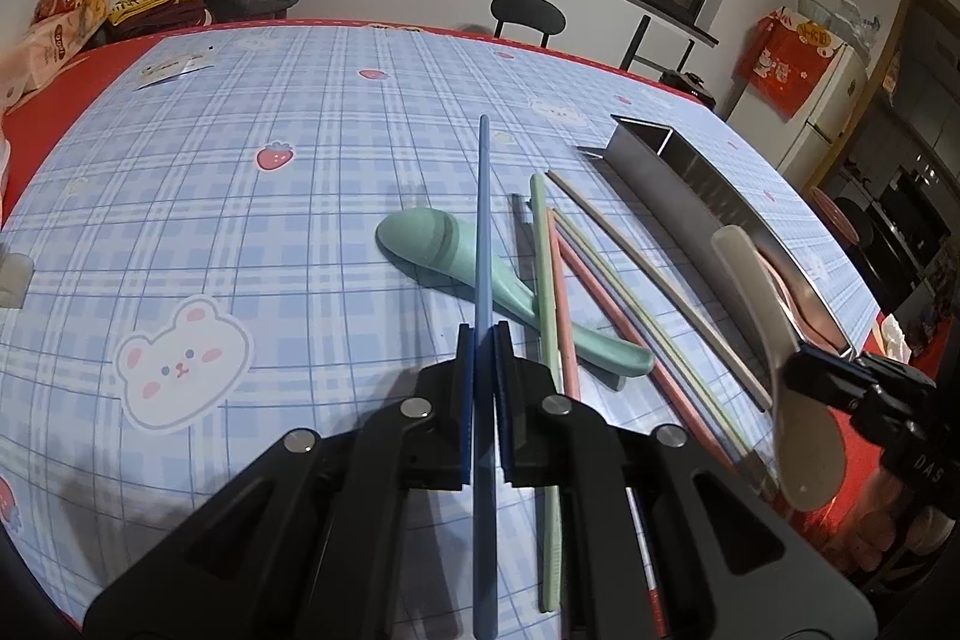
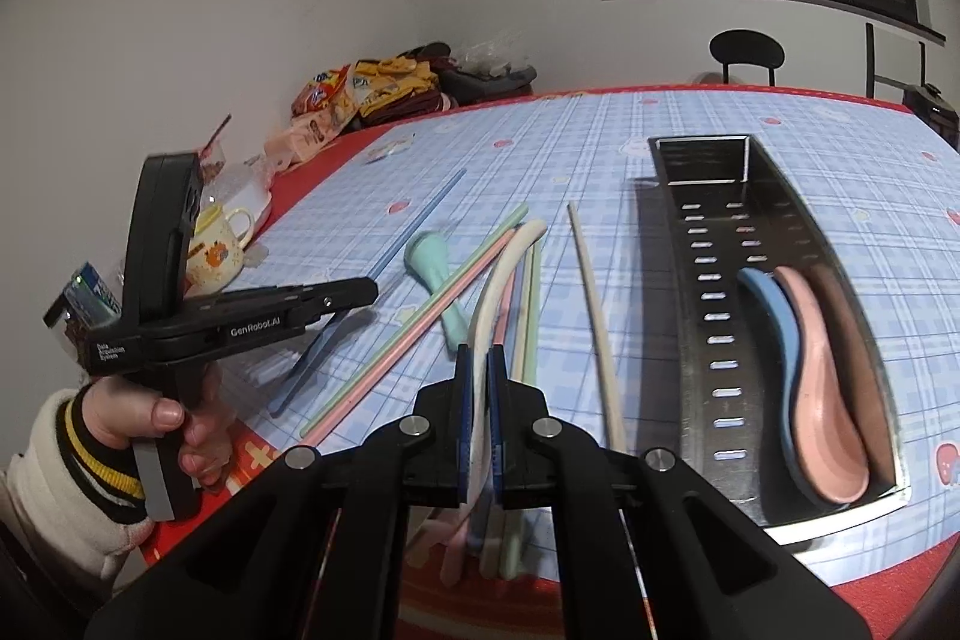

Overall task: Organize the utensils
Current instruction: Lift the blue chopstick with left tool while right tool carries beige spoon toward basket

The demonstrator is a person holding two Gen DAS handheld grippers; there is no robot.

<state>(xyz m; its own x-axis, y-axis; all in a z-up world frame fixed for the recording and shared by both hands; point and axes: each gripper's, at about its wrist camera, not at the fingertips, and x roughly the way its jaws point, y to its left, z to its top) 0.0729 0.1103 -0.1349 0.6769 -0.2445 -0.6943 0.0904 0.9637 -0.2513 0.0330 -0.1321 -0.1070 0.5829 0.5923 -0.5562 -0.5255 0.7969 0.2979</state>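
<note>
Left wrist view: left claw (image 1: 483,334) grips blue chopstick (image 1: 483,220); right claw (image 2: 478,358) grips cream spoon (image 2: 498,280).

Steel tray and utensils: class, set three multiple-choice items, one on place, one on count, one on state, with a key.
1. Where does the green spoon lie?
A in the tray
B on the tablecloth
C on the chair

2. How many spoons are in the tray?
A one
B three
C five

3. The left gripper is:
A open and empty
B shut on the blue chopstick
C shut on a cup

Key:
B, it rests on the cloth beside the chopsticks.
B, blue, pink and brown.
B, its pads clamp the stick.
</note>
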